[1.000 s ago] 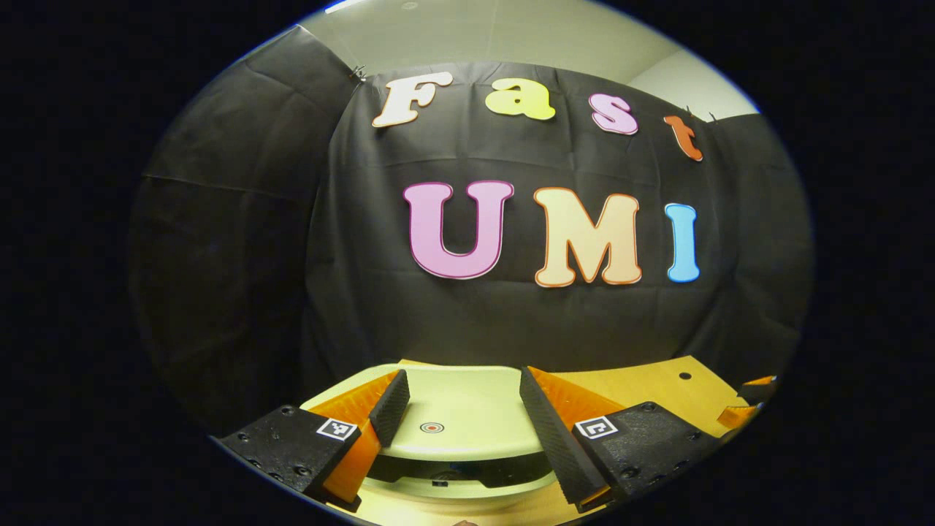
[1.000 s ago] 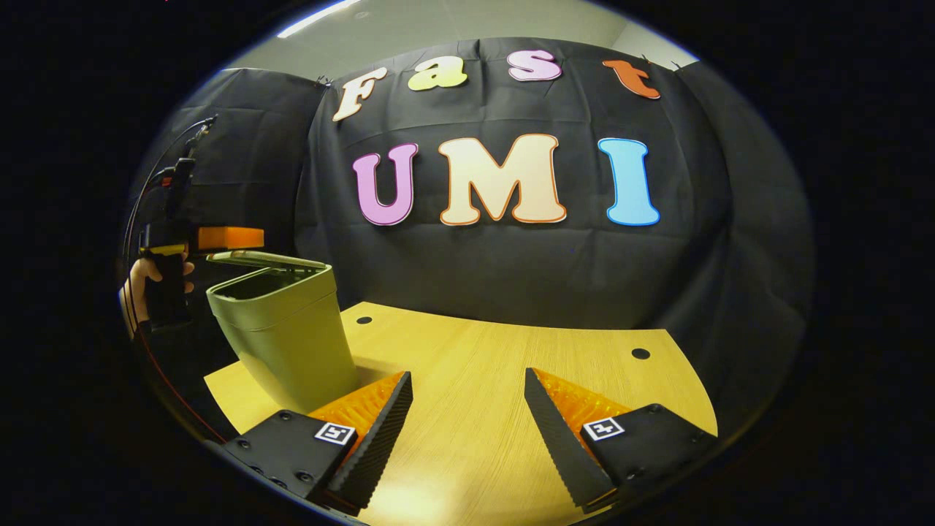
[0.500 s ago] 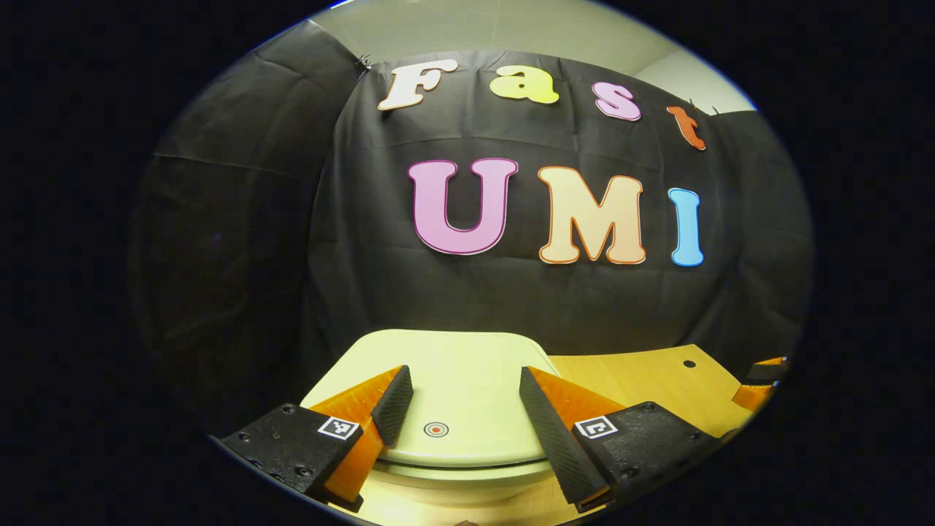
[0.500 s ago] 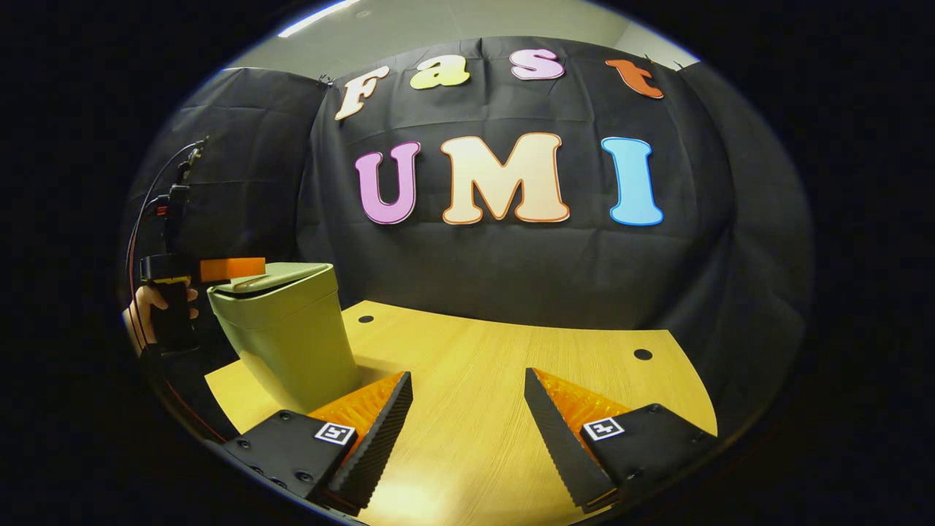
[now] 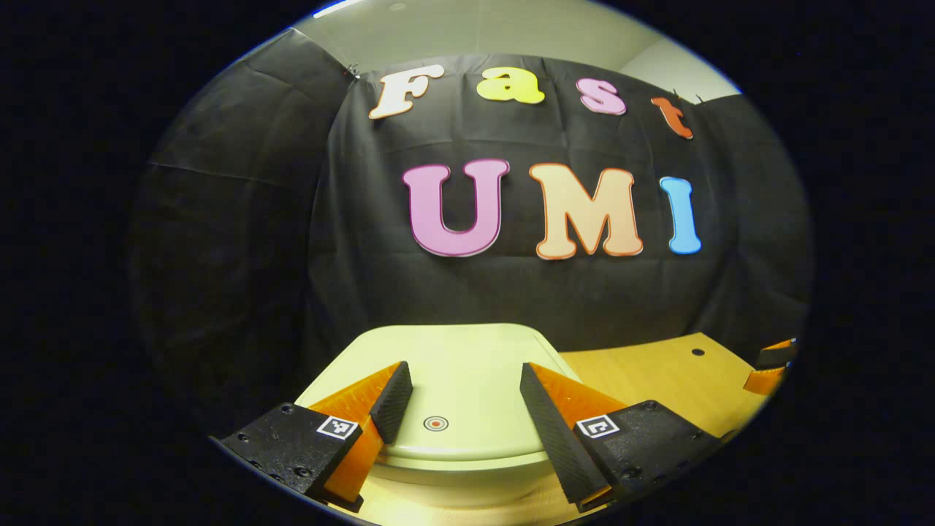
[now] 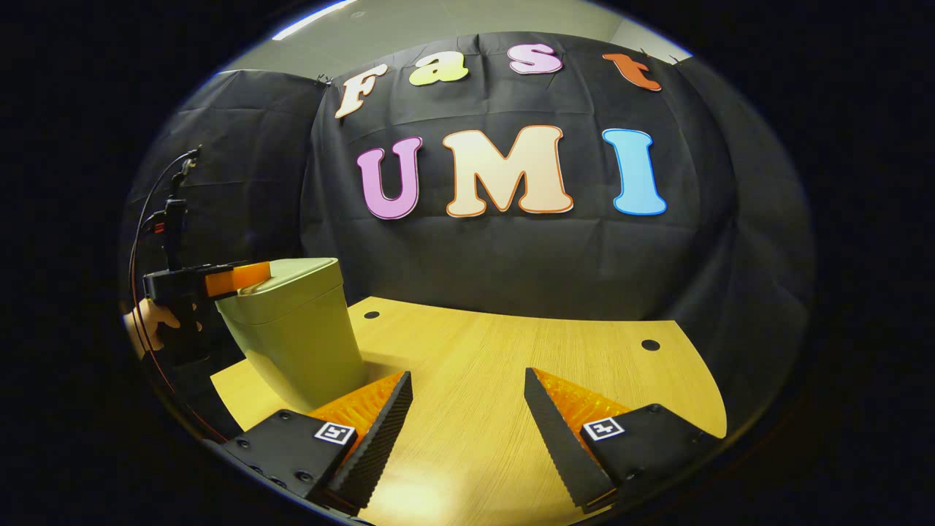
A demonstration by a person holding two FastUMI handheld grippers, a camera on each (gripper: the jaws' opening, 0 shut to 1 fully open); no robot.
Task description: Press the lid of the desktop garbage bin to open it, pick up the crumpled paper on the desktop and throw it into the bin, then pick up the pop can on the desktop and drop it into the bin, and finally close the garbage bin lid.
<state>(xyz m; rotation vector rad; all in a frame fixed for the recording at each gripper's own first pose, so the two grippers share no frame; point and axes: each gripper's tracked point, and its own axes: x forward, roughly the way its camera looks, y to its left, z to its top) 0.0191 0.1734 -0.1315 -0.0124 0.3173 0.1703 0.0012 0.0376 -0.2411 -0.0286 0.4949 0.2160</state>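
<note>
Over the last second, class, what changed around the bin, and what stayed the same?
The bin's lid went from propped open to flat shut, pushed down by the left tool, which rests over it, jaws apart, gripping nothing. The bin itself stayed in place on the table. The right tool stayed open and low over the tabletop, holding nothing.

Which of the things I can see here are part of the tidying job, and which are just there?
Part of the job:
- garbage bin
- bin lid, down flat on the bin
- left gripper, open above the lid
- right gripper, open over the table

Just there:
- wooden table
- holes in the tabletop
</note>
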